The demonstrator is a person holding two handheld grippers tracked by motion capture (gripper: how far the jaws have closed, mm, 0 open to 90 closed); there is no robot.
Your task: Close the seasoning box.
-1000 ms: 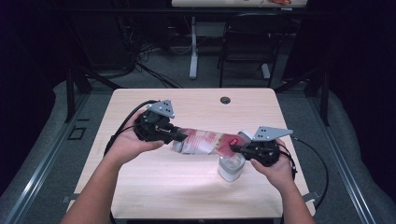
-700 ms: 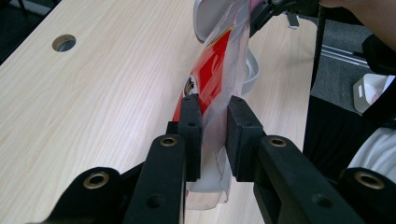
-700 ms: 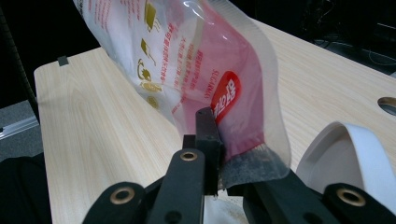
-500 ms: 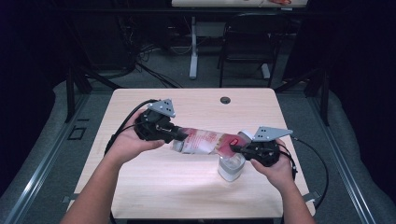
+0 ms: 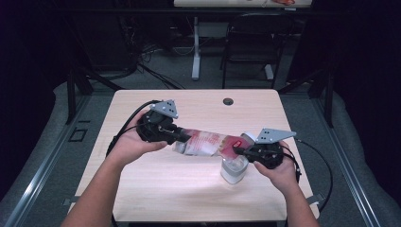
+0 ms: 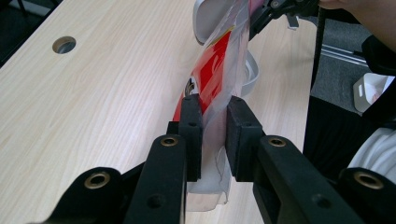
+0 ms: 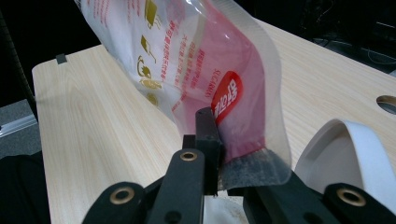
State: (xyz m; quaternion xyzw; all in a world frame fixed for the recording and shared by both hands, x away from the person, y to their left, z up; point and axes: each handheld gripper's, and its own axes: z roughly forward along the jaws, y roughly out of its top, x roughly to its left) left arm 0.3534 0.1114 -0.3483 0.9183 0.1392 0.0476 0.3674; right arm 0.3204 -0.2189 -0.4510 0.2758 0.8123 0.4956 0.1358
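A clear and red printed plastic bag (image 5: 208, 142) hangs stretched between both grippers, a little above the light wooden table (image 5: 179, 198). My left gripper (image 5: 182, 137) is shut on its left end; in the left gripper view the pads (image 6: 191, 121) pinch the clear film of the bag (image 6: 219, 70). My right gripper (image 5: 239, 150) is shut on the bag's red end, and the right gripper view shows the bag (image 7: 187, 56) clamped at its sealed edge by the gripper (image 7: 229, 144). A white cup-like container (image 5: 234, 171) stands on the table right below the red end.
A round cable hole (image 5: 228, 101) lies near the table's far edge. Cables trail from both grippers across and off the table. The white container's rim (image 7: 345, 144) sits close beside my right jaws. A chair and desk legs stand beyond the table.
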